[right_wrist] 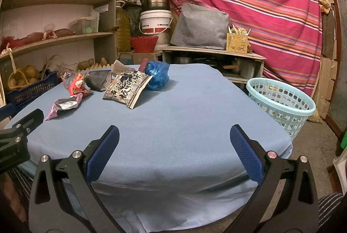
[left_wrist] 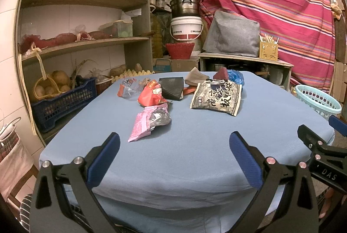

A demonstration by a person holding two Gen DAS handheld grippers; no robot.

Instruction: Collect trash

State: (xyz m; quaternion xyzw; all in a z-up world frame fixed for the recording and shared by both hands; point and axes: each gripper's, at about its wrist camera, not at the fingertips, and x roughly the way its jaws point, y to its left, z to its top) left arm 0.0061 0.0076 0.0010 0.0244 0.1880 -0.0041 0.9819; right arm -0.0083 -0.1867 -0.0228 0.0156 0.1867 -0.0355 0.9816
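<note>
Nearest, the left gripper and the right gripper each hang over the near edge of the table, their 2 ribbed blue pads spread wide with nothing between them. The table wears a smooth, matte blue cloth. Further in lies the trash: a crumpled pink-and-silver foil wrapper, then a scrunched red wrapper beside a clear one with red print. A flat, glossy black-and-white snack bag sits right of them, with a ridged black pouch and a wrinkled blue plastic bag behind. On the floor to the right stands a pale blue lattice basket, round and open-topped.
</note>
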